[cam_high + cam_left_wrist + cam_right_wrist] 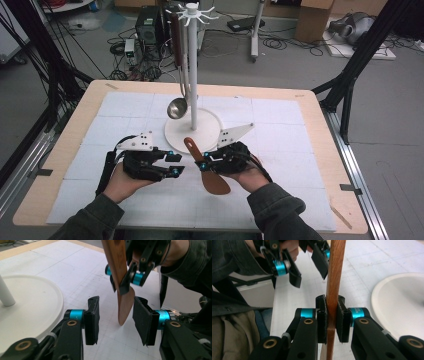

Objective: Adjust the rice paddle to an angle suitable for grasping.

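Both my forearms reach in low, palms cupped beneath the tools. My right gripper (332, 317) clamps the wooden spatula (212, 175) by its handle above the mat; my left gripper (116, 320) stands apart, gripping nothing.

Wooden spatula (335, 277) handle end beyond the right gripper view's top edge; blade below its bottom edge

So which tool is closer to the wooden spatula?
The right tool. It is clamped on the wooden spatula handle. The left tool is open, with the spatula's blade between its pads, untouched.
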The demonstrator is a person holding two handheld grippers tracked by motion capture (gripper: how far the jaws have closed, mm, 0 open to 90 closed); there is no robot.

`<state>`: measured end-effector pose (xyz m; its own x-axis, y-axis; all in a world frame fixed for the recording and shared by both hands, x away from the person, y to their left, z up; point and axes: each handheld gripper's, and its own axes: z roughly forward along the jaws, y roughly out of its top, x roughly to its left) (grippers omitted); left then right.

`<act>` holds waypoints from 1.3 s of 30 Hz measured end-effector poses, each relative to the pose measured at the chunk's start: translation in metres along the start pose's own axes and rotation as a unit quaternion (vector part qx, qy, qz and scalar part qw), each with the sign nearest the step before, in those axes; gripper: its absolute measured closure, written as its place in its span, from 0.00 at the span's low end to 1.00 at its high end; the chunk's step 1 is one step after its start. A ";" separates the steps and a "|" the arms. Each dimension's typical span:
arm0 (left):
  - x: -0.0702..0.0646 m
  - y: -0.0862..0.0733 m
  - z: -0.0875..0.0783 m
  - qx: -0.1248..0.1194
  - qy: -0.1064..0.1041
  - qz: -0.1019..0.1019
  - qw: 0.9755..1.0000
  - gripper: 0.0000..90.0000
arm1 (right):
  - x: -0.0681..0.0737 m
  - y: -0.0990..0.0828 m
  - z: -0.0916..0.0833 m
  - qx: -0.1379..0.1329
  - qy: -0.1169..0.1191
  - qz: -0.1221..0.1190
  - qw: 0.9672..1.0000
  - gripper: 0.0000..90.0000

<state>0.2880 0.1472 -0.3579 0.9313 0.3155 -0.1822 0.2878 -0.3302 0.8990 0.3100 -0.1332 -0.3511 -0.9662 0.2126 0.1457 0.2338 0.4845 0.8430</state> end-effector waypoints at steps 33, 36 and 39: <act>0.012 -0.025 -0.046 0.014 0.069 0.009 0.997 0.43 | -0.034 0.011 -0.028 -0.054 -0.030 0.034 0.998 0.91; 0.013 -0.027 -0.048 0.013 0.073 0.009 0.997 0.42 | -0.036 0.015 -0.029 -0.054 -0.031 0.033 0.997 0.91; 0.014 -0.028 -0.050 0.012 0.076 0.008 0.997 0.41 | -0.037 0.018 -0.030 -0.052 -0.033 0.031 0.998 0.91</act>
<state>0.2816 0.2052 -0.3659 0.8915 0.4412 -0.1032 0.2800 -0.3574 0.8910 0.3466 -0.1573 -0.3258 -0.9404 0.2956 0.1680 0.2768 0.3788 0.8831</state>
